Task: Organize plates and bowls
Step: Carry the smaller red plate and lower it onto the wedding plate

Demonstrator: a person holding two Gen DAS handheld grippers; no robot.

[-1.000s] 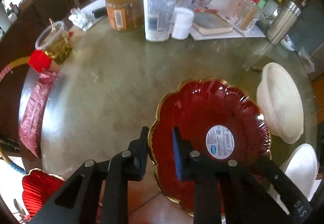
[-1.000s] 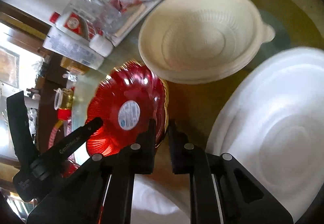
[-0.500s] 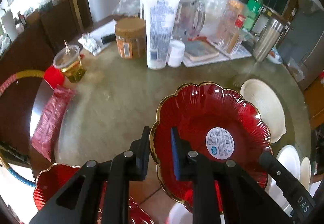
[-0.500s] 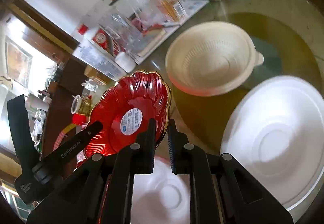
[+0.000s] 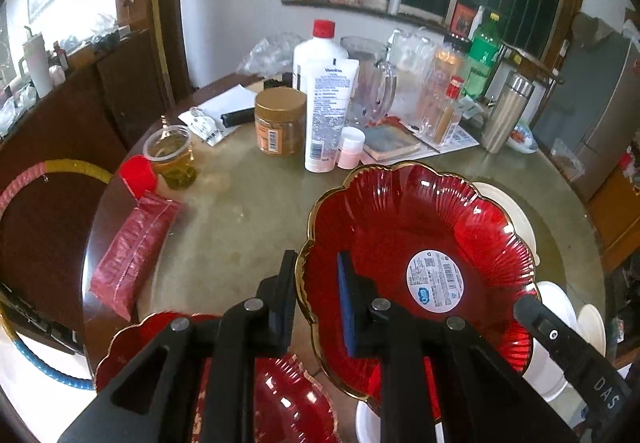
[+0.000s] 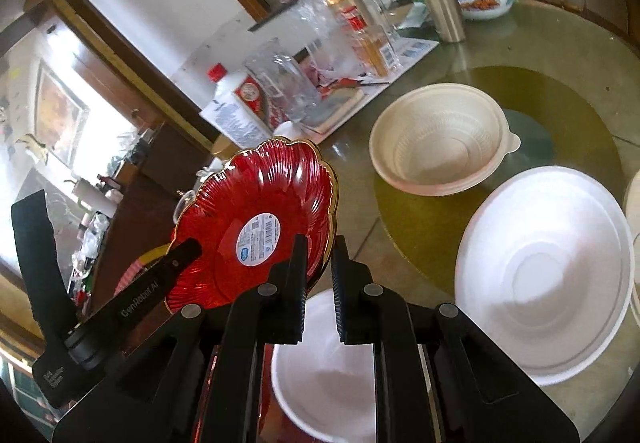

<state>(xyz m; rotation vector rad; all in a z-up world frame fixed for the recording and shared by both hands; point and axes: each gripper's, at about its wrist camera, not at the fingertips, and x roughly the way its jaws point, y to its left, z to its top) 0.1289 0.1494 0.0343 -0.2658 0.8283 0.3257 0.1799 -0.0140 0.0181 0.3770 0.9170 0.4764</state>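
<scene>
My left gripper (image 5: 316, 297) and my right gripper (image 6: 318, 273) are both shut on opposite rims of a red scalloped plate (image 5: 416, 243) with a gold edge and a round white label. The plate (image 6: 256, 219) is held in the air above the glass table. More red plates (image 5: 280, 403) lie below it at the near edge. A cream bowl (image 6: 436, 135) and a large white bowl (image 6: 544, 271) sit on the table to the right. A small white bowl (image 6: 324, 375) is under my right gripper.
Bottles, a glass jug (image 5: 370, 83), a brown jar (image 5: 280, 121), a steel flask (image 5: 506, 115), a cup of tea (image 5: 172, 155) and a red packet (image 5: 132, 251) crowd the far and left parts of the table (image 5: 240, 211).
Both grippers have lifted the red plate up and back from the table. The views have tilted up, and the stacked red plates and the small white bowl have come into view below.
</scene>
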